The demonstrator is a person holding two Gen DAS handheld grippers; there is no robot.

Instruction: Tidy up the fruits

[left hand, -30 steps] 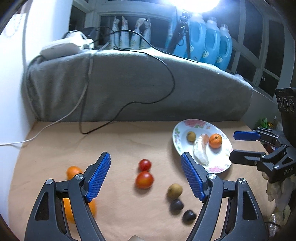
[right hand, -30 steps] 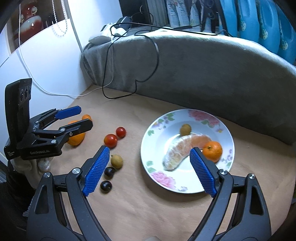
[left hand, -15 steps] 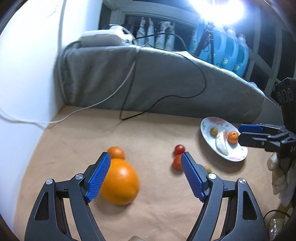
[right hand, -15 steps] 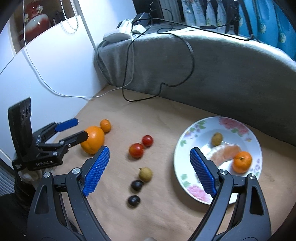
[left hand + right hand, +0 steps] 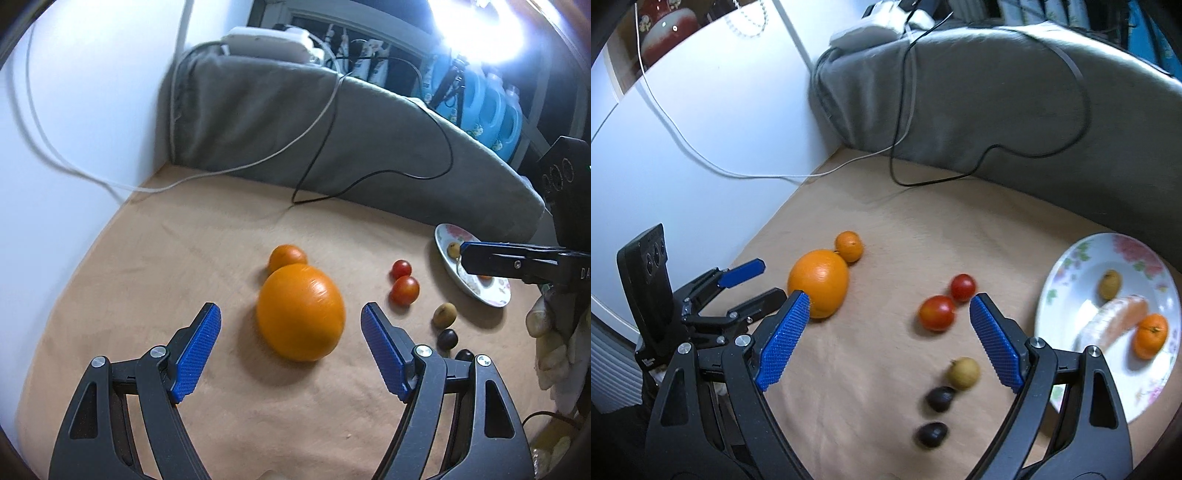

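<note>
left tool (image 5: pixel 291 349): low over worktop, angled down, blue ribbed pads spread wide, nothing gripped; big orange just ahead, centred between fingers, not touching.
right tool (image 5: pixel 888 338): higher, tilted down, pads wide apart, empty; two tomatoes just beyond the gap.
big orange (image 5: pixel 301 312): round, glossy, dimpled skin; on worktop, touching small mandarin (image 5: pixel 287 257) behind it.
tomatoes (image 5: pixel 937 312): two, red, smooth, side by side between orange and plate.
small fruit: tan oval one (image 5: pixel 964 373), two dark glossy ones (image 5: pixel 940 398) in a row near the tomatoes.
plate (image 5: pixel 1060 288): white, floral rim, right side; holds peeled citrus segment, mandarin, small tan fruit.
worktop (image 5: pixel 184 258): tan, matte, soft-looking cover.
backdrop: grey cloth-draped hump (image 5: pixel 979 92), black and white cables over it.
</note>
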